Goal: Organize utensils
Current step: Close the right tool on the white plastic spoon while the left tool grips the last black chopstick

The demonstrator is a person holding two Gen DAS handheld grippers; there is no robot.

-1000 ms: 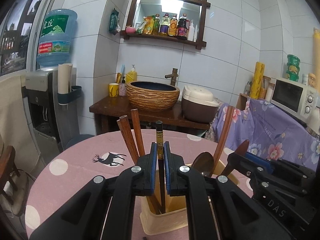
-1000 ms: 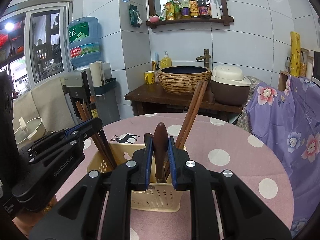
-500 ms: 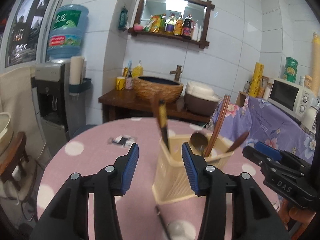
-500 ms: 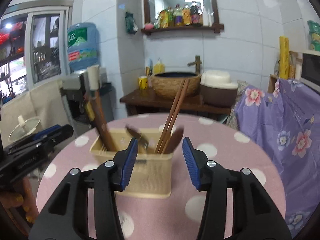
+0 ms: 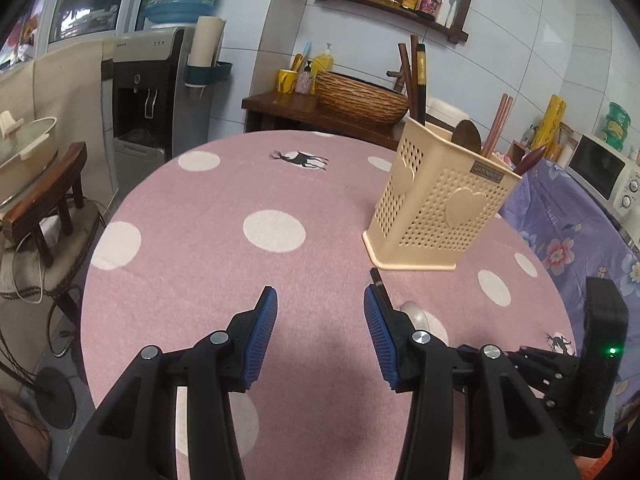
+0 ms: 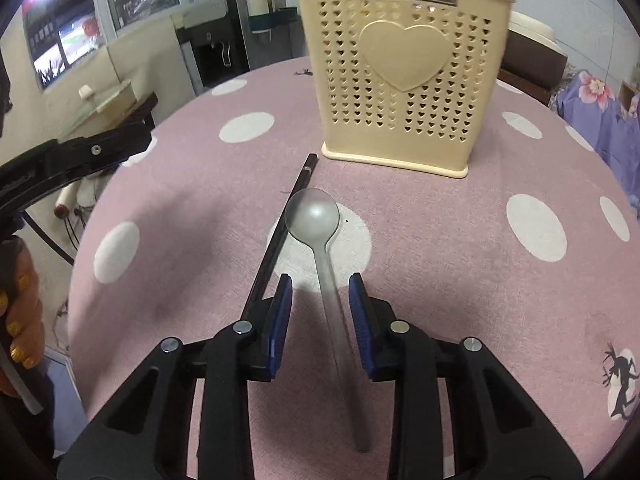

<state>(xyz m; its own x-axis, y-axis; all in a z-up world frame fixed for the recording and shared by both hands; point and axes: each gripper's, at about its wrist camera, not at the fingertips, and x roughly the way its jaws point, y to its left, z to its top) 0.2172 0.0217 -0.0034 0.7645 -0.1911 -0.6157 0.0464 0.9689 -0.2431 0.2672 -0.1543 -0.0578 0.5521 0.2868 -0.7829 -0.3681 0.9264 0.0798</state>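
A cream perforated utensil holder (image 5: 436,196) (image 6: 404,80) stands on the pink dotted table, holding several chopsticks (image 5: 412,76) and wooden spoons (image 5: 468,138). A metal spoon (image 6: 316,216) and a black chopstick (image 6: 280,236) lie on the table in front of it. My right gripper (image 6: 320,304) is open, low over the table, its jaws on either side of the spoon's handle. My left gripper (image 5: 318,320) is open and empty above the table, left of the spoon bowl (image 5: 416,314) and chopstick tip (image 5: 378,280).
The round table (image 5: 200,248) has its edge at the left, with a wooden stool (image 5: 44,200) and a water dispenser (image 5: 148,92) beyond. A side table with a woven basin (image 5: 360,100) stands behind. A purple floral cloth (image 5: 572,232) lies at the right.
Both grippers let go of the utensils in the holder, opened and pulled back and down. The right one now straddles the metal spoon's handle on the table.
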